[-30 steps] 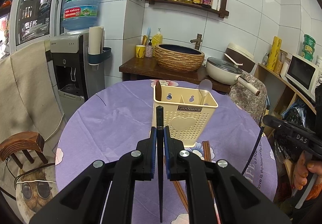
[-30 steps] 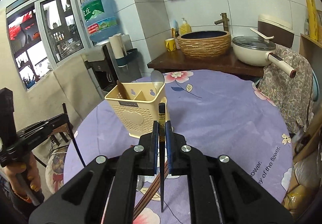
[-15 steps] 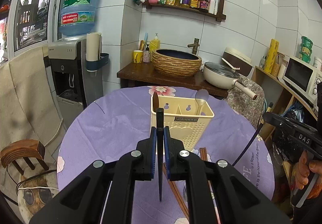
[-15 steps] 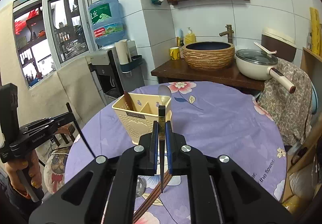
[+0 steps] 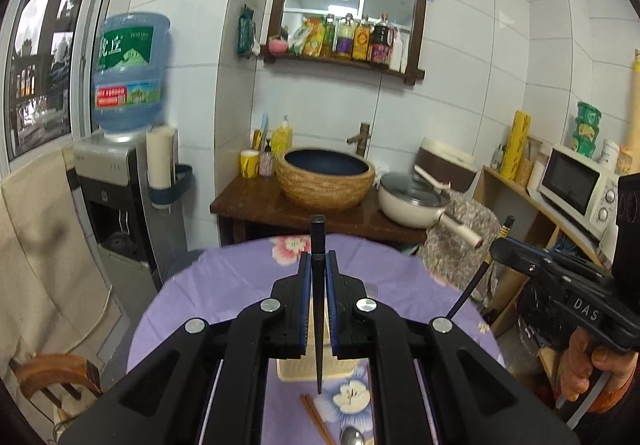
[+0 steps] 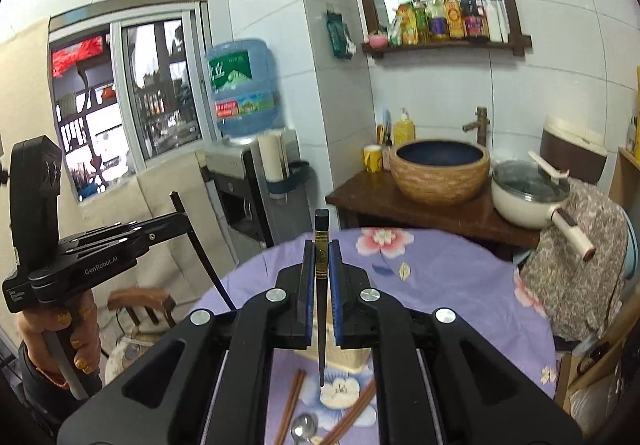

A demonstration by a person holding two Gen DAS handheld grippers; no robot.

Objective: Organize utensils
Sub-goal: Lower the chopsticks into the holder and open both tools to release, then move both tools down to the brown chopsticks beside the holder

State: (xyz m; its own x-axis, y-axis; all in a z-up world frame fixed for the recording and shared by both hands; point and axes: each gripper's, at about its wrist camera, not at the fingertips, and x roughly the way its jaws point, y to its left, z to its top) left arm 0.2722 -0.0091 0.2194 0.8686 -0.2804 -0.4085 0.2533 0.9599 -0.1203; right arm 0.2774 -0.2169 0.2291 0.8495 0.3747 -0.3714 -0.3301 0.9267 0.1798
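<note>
Gripping one black chopstick (image 5: 319, 309) each, both tongs (image 5: 319, 265) above cream holder (image 6: 352, 359), brown chopsticks (image 6: 290, 405) and spoon (image 6: 302, 427) beside.

Tongs (image 5: 318, 277) were seen as matt black plastic with blue rubbery pads (image 5: 305, 297) and shiny metal screws. The worktop (image 6: 460, 277) was covered in smooth lilac floral cloth. Brown wooden chopsticks (image 6: 291, 401), a glossy metal spoon (image 6: 303, 427) and a cream plastic caddy (image 5: 296, 371) were noted.
</note>
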